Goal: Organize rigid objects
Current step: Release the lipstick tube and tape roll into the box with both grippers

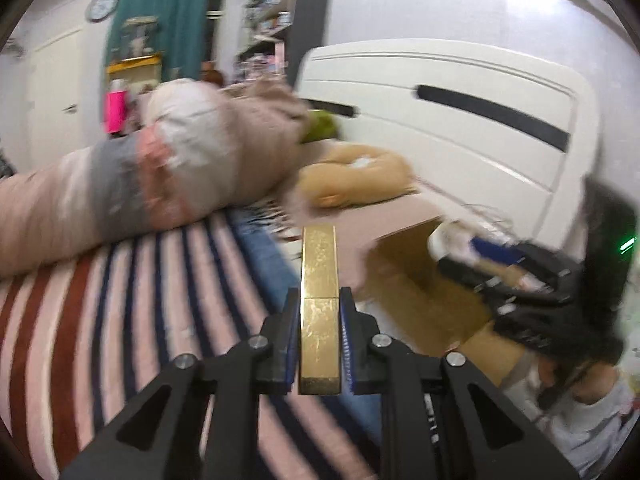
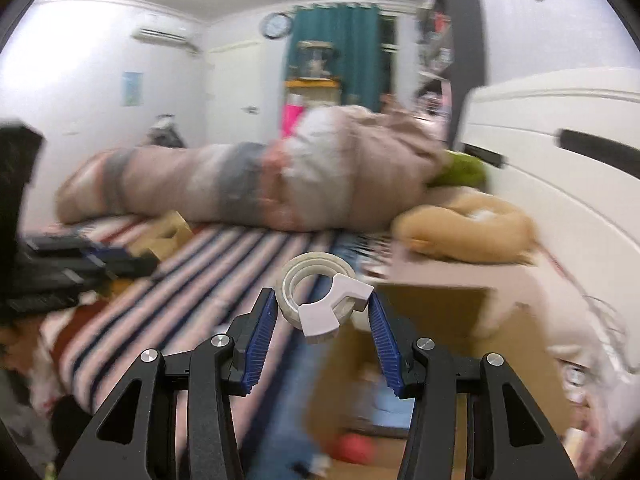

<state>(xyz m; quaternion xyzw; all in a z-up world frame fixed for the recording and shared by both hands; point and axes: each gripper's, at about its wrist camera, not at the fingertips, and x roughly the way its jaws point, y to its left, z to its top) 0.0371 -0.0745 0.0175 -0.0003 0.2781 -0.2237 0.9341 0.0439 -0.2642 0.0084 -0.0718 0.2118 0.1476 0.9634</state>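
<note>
My left gripper (image 1: 319, 300) is shut on a long gold rectangular box (image 1: 320, 276), held lengthwise above the striped bedcover (image 1: 120, 300). My right gripper (image 2: 322, 300) is shut on a white tape dispenser with its roll (image 2: 320, 298), held above the edge of an open cardboard box (image 2: 440, 320). The same cardboard box (image 1: 416, 276) lies right of the gold box in the left wrist view, where the right gripper's black body (image 1: 552, 280) shows over it. The left gripper's black body (image 2: 48, 264) shows at the left of the right wrist view. Both views are motion-blurred.
A rolled pink and grey blanket (image 1: 160, 168) lies across the bed, with a tan plush toy (image 1: 356, 176) and a green one (image 1: 320, 128) by the white headboard (image 1: 460, 120). A red object (image 2: 352, 448) lies inside the cardboard box. A small wooden box (image 2: 168, 236) sits on the bedcover.
</note>
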